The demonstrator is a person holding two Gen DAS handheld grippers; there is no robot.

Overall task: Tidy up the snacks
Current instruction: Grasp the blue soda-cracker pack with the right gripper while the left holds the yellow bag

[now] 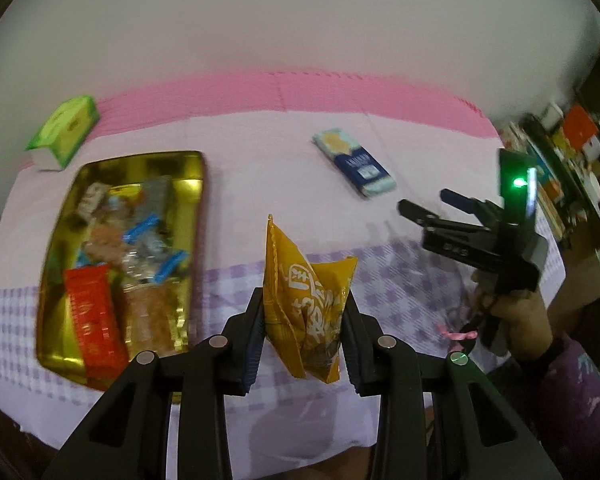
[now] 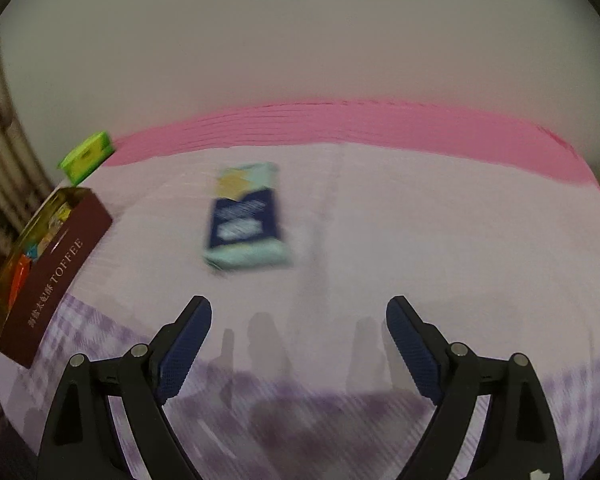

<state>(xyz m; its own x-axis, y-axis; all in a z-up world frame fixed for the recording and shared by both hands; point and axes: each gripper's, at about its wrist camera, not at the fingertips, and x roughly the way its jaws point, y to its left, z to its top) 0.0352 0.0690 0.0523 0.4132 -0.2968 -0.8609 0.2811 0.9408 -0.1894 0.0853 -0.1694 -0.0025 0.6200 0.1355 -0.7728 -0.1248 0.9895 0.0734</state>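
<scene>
Left wrist view: left gripper (image 1: 303, 312) closed onto a yellow snack packet (image 1: 306, 300), clamped between the blue pads (image 1: 256, 340) and held up above the purple-checked cloth (image 1: 400, 280). Packet standing upright between the fingers, one pointed corner sticking up past the fingertips. To the left of the gripper, close by, an open gold tin (image 1: 188, 168) lying on the cloth, holding a red packet (image 1: 92, 316), blue-ended wrappers and other wrapped snacks, blurred. Ahead and somewhat right of the gripper, well apart, a blue and mint packet (image 1: 356, 162) lying flat on the cloth. Far ahead to the left, beyond the tin, a green box (image 1: 66, 130) at the edge of the pink mat (image 1: 300, 88). To the right, raised above the cloth, the right gripper (image 1: 424, 202) with fingers parted and nothing between them, held in a hand (image 1: 520, 320).

Right wrist view: right gripper (image 2: 299, 312) wide open, empty, hanging above the cloth (image 2: 420, 240). Straight ahead and slightly left, apart from the fingertips, the blue and mint packet (image 2: 246, 218), blurred, flat on the cloth. Far to the left, the tin (image 2: 56, 268) seen from its maroon side marked TOFFEE, gold inside showing. Beyond it, ahead-left, the green box (image 2: 86, 156) beside the pink mat (image 2: 360, 124).
</scene>
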